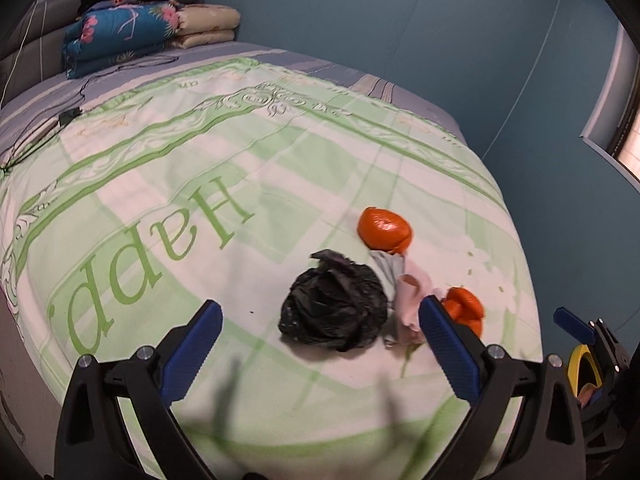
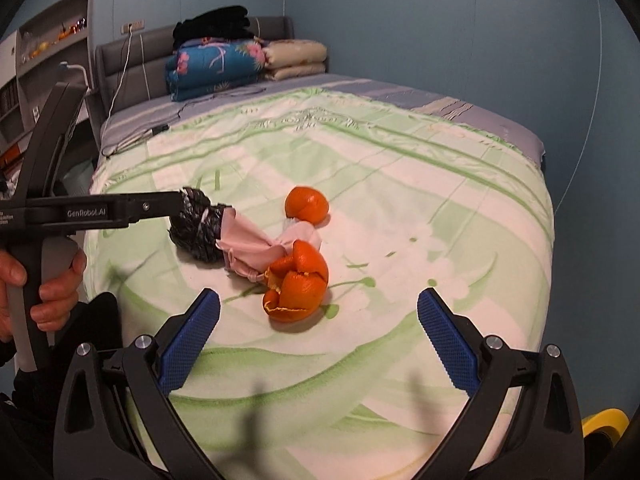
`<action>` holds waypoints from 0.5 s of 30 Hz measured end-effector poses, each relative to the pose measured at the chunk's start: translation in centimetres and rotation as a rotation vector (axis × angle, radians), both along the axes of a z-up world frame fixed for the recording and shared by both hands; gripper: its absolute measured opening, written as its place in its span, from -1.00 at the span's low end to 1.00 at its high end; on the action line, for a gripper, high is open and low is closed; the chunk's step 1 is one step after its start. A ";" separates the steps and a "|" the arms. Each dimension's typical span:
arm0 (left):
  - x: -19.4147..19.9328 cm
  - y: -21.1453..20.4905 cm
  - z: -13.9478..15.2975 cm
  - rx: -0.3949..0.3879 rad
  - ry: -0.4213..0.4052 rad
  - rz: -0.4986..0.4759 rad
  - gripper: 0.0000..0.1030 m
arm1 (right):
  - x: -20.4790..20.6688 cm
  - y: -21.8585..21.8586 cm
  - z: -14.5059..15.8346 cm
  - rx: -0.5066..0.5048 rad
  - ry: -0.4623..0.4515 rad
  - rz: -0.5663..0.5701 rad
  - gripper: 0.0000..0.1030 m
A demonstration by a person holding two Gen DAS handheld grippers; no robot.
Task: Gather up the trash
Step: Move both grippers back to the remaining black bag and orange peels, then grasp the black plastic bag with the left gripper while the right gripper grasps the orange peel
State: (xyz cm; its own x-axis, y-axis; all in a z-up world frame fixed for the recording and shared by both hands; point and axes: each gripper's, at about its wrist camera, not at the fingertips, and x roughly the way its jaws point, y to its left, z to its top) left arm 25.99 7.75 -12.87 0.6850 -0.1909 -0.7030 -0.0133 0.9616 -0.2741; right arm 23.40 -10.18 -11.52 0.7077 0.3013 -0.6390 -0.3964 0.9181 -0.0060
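Note:
A crumpled black plastic bag (image 1: 334, 306) lies on the green and white bedspread (image 1: 200, 160), also in the right wrist view (image 2: 196, 232). Beside it lie a crumpled pink tissue (image 1: 412, 294) (image 2: 256, 246), a closed orange peel (image 1: 384, 228) (image 2: 307, 205) and an opened orange peel (image 1: 464, 306) (image 2: 298, 284). My left gripper (image 1: 320, 334) is open, its jaws on either side of the black bag, just above the bed. My right gripper (image 2: 319, 320) is open and empty, just short of the opened peel.
Folded quilts (image 1: 132, 36) (image 2: 224, 64) are stacked at the headboard. A black cable (image 1: 68, 116) lies on the far part of the bed. A blue wall (image 1: 440, 20) runs along the bed's right side. A yellow object (image 2: 604, 420) sits low at the right.

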 end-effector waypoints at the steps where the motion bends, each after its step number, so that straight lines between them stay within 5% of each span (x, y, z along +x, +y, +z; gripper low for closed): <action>1: 0.3 0.2 -0.3 -0.008 0.007 0.003 0.84 | 0.3 0.2 -0.2 -0.003 0.008 0.000 0.84; 15: 3.4 -0.1 -2.5 -0.040 0.044 -0.021 0.84 | 4.7 2.2 -2.7 -0.028 0.127 0.035 0.83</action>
State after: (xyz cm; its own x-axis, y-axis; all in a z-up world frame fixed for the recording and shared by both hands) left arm 29.41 7.64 -15.34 0.6494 -0.2339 -0.7236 -0.0057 0.9500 -0.3122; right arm 28.14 -7.97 -14.22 0.6099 0.3048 -0.7315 -0.4271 0.9040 0.0206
